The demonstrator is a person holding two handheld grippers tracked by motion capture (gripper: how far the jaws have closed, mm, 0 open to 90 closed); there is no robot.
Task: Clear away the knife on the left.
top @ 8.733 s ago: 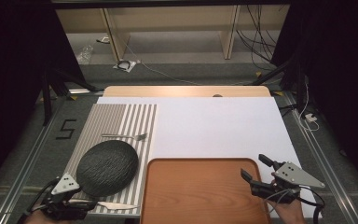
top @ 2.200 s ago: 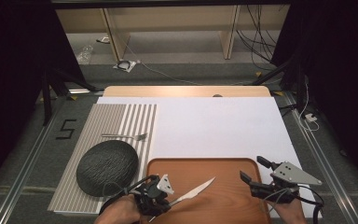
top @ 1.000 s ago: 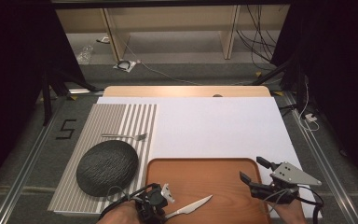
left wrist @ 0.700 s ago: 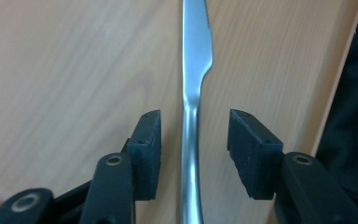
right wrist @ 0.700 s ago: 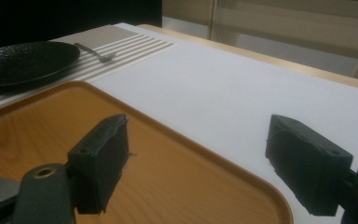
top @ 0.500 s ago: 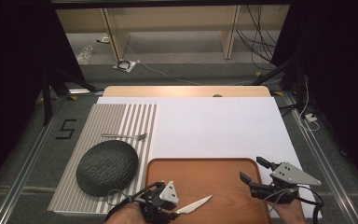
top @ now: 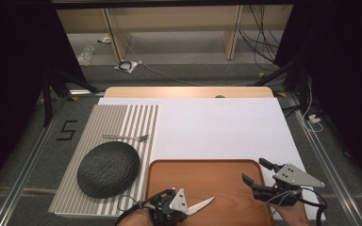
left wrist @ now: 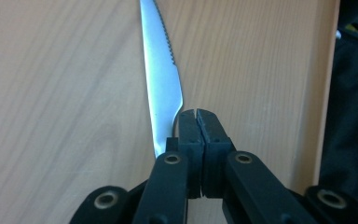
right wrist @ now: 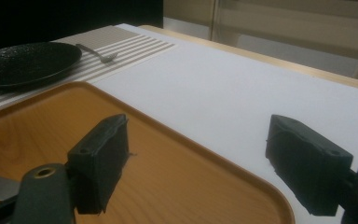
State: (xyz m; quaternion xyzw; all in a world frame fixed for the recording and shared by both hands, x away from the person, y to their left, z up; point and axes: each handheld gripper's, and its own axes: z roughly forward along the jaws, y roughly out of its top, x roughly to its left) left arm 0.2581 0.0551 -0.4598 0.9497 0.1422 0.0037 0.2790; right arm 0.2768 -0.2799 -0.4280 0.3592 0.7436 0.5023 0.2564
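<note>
left gripper (left wrist: 196, 112): jaws together, just closed, knife (left wrist: 161, 79) just beside and ahead of its tips on wooden tray (top: 217, 181) | right gripper (right wrist: 200, 154): jaws apart, nothing between, over tray's edge

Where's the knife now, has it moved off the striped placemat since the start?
Yes. The knife has gone rightward from the striped placemat onto the wooden tray, beside the left gripper, whose fingers have just closed beside the blade.

Black "5" (top: 66, 130) marked on grey floor left of striped placemat (top: 122, 117). No other readable text.
</note>
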